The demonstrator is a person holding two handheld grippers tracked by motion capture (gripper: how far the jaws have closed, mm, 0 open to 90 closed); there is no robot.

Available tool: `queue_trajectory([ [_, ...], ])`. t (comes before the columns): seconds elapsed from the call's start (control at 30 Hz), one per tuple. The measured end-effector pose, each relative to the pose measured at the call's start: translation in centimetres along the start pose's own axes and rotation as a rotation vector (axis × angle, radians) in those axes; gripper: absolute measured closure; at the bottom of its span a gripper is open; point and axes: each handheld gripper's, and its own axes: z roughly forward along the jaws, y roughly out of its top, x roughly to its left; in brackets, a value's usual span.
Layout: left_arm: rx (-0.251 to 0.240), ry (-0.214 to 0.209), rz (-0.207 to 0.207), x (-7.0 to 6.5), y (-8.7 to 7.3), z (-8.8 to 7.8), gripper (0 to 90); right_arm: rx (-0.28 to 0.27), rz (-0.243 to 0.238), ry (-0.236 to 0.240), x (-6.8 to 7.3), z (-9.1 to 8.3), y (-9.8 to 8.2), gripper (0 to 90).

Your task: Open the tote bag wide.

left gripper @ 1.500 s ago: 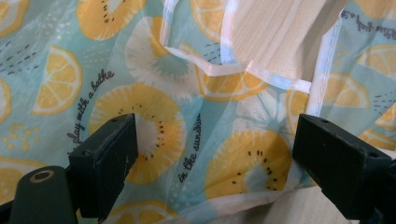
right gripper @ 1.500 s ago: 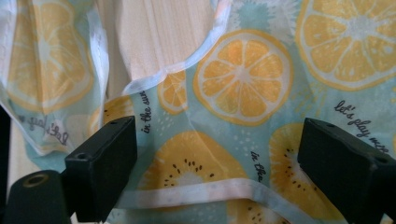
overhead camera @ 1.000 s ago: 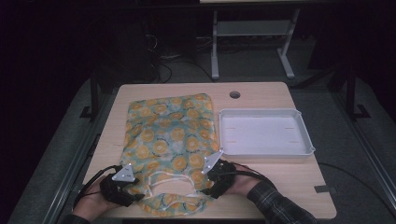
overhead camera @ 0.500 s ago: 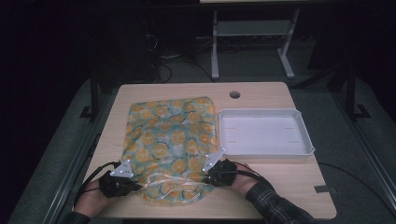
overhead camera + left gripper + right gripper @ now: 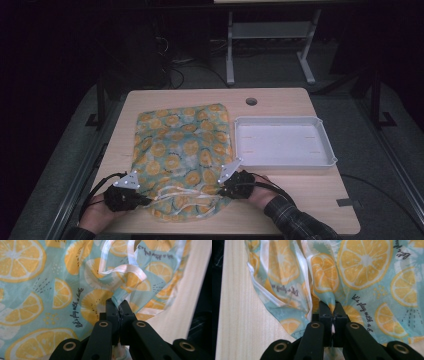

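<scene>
Lemon-print cloth point(image 5: 182, 155) pinched by both grippers' fingers point(image 5: 119, 312).

The high view is dim and slightly soft: the pale wooden counter point(image 5: 280, 100) at mid-frame catches the light while the room around it sinks to near black. Both gripper views are brighter and evenly lit, the lemon-printed turquoise cloth point(image 5: 37, 290) sharp, the black fingers point(image 5: 110, 312) at the bottom edge blurred.

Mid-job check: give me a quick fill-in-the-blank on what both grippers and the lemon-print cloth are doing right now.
1. The left gripper is shut on the ____.
2. The lemon-print cloth lies on the table, to the left of the white ____.
3. The right gripper pinches the cloth's ____ edge, the one closest to the person.

Missing words: cloth; tray; near
</scene>
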Motion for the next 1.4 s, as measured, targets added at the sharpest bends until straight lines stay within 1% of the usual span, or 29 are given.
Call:
queue_trajectory([
  [0.07, -0.017, -0.006, -0.006, -0.1, -0.1, -0.4, 89.1, -0.006, 0.004, -0.001, 0.0, -0.2, 0.0, 88.5],
  [0.1, -0.027, -0.011, -0.012, -0.1, -0.1, -0.6, 89.1, -0.01, -0.001, 0.001, 0.0, -0.4, 0.0, 88.5],
  [0.17, -0.035, -0.011, -0.009, -0.3, -0.2, -0.9, 89.1, -0.011, -0.005, 0.0, 0.1, -0.7, 0.0, 88.5],
  [0.2, -0.043, -0.017, -0.018, -0.4, -0.2, -1.0, 89.1, -0.014, -0.004, 0.003, 0.2, -0.8, -0.1, 88.5],
  [0.23, -0.045, -0.02, -0.019, -0.6, -0.3, -1.1, 89.1, -0.02, -0.014, 0.003, 0.2, -0.9, -0.1, 88.5],
  [0.3, -0.047, -0.03, -0.017, -1.0, -0.3, -1.2, 89.1, -0.02, 0.001, 0.007, 0.5, -1.3, -0.2, 88.5],
  [0.37, -0.048, -0.035, -0.01, -1.4, -0.4, -1.4, 89.2, -0.031, -0.003, 0.015, 0.5, -1.4, -0.3, 88.6],
  [0.43, -0.053, -0.039, -0.005, -1.9, -0.4, -1.6, 89.2, -0.038, 0.01, 0.026, 0.7, -1.7, -0.6, 88.6],
  [0.5, -0.058, -0.048, -0.012, -2.3, -0.7, -1.7, 89.2, -0.046, 0.018, 0.033, 1.0, -2.1, -0.9, 88.6],
  [0.6, -0.065, -0.057, -0.013, -3.2, -1.1, -2.1, 89.2, -0.055, 0.009, 0.042, 1.7, -2.8, -1.1, 88.6],
  [0.67, -0.077, -0.064, -0.008, -3.7, -1.4, -2.5, 89.2, -0.064, 0.011, 0.049, 2.1, -3.1, -1.2, 88.6],
  [0.7, -0.091, -0.064, -0.012, -4.0, -1.4, -2.7, 89.2, -0.068, 0.01, 0.051, 2.2, -3.2, -1.2, 88.6],
  [0.73, -0.097, -0.062, -0.01, -4.0, -1.4, -2.8, 89.2, -0.068, 0.001, 0.052, 2.3, -3.3, -1.2, 88.6],
  [0.83, -0.134, -0.058, -0.011, -3.9, -1.1, -3.6, 89.2, -0.091, 0.005, 0.048, 2.0, -3.8, -0.8, 88.6],
  [0.87, -0.145, -0.058, -0.01, -3.7, -0.9, -3.8, 89.2, -0.091, 0.005, 0.048, 2.0, -3.8, -0.8, 88.6],
  [0.9, -0.154, -0.054, -0.009, -3.5, -0.7, -4.0, 89.2, -0.101, 0.004, 0.045, 1.7, -4.1, -0.6, 88.6],
  [1.0, -0.177, -0.035, 0.001, -3.2, -0.1, -4.7, 89.2, -0.108, 0.011, 0.038, 1.5, -4.4, -0.2, 88.6],
  [1.07, -0.191, -0.021, 0.008, -2.9, 0.4, -5.2, 89.2, -0.127, -0.001, 0.03, 1.2, -4.8, 0.2, 88.6],
  [1.1, -0.201, -0.018, 0.008, -2.8, 0.6, -5.4, 89.2, -0.132, -0.006, 0.016, 1.0, -5.2, 0.7, 88.6],
  [1.2, -0.233, -0.004, 0.005, -2.3, 1.2, -6.1, 89.2, -0.147, -0.018, 0.002, 0.6, -5.6, 1.2, 88.5],
  [1.23, -0.237, 0.001, 0.005, -2.2, 1.4, -6.3, 89.2, -0.156, -0.009, -0.003, 0.4, -5.7, 1.4, 88.5],
  [1.27, -0.241, 0.004, 0.003, -2.0, 1.6, -6.4, 89.1, -0.156, -0.015, -0.007, 0.1, -5.9, 1.6, 88.4],
  [1.3, -0.249, 0.007, 0.007, -1.8, 1.8, -6.5, 89.1, -0.159, -0.011, -0.012, 0.0, -6.0, 1.7, 88.4],
  [1.4, -0.27, 0.019, 0.006, -1.3, 2.5, -7.0, 89.2, -0.18, 0.013, -0.022, -0.6, -6.5, 2.1, 88.4],
])
